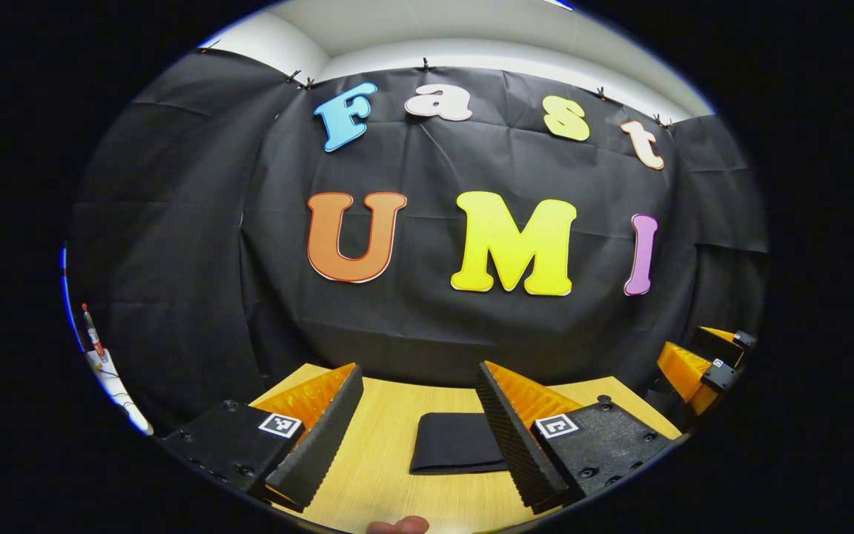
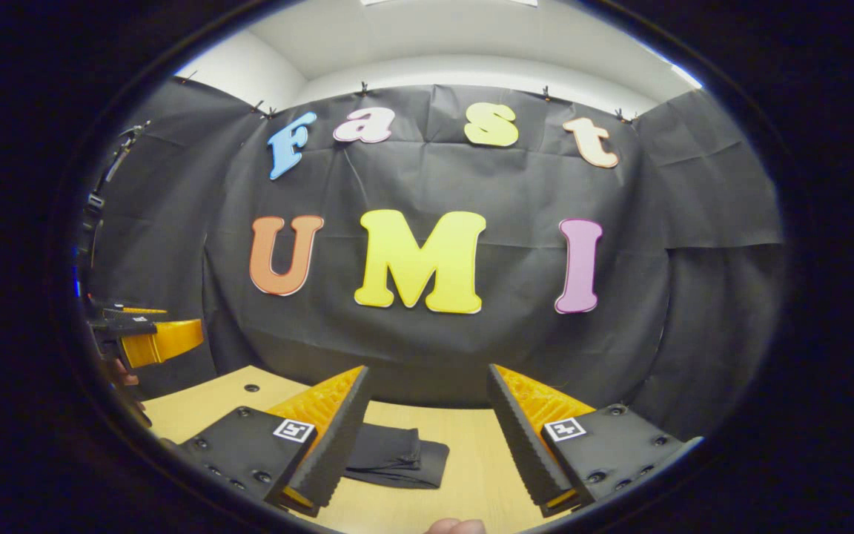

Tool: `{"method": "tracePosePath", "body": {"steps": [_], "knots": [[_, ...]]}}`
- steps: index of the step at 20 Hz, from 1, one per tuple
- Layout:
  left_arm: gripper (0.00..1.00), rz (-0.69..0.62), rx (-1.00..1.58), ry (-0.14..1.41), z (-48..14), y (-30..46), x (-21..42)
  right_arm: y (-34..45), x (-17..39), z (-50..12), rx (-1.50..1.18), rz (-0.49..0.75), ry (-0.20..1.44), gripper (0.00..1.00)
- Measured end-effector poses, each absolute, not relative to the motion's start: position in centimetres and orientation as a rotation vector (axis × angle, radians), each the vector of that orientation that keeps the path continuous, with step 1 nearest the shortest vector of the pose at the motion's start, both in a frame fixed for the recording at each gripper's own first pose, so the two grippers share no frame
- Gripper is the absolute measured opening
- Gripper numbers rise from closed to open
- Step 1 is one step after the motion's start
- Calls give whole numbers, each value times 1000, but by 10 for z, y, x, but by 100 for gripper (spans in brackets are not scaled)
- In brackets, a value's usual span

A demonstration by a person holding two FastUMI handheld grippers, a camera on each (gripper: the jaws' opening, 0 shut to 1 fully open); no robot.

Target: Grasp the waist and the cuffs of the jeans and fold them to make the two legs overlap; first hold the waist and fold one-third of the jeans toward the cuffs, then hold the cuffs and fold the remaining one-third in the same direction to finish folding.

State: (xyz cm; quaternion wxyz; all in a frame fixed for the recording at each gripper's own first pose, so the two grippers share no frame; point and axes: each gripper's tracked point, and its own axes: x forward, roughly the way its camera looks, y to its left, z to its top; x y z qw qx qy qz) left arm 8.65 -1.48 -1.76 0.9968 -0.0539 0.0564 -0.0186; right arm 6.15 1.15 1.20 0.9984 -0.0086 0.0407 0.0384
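On the wooden table [image 1: 390,445], the dark jeans [image 1: 458,443] lie as a compact folded bundle between the spread, empty fingers of the left gripper [image 1: 418,434]; right gripper [image 2: 427,437] likewise spread. Judged finished: keep both lifted clear, without nudging the stack

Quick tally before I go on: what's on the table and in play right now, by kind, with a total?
Jeans, dark and lying folded on the table: 1
Grippers, both open and holding nothing: 2, left gripper, right gripper
Table, light wood: 1
Total: 4
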Motion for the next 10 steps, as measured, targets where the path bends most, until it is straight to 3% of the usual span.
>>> {"method": "tracePosePath", "body": {"steps": [10], "knots": [[98, -17, -105, 110, -22, -5, 100, 27, 75, 7, -21, 113, 101, 94]]}}
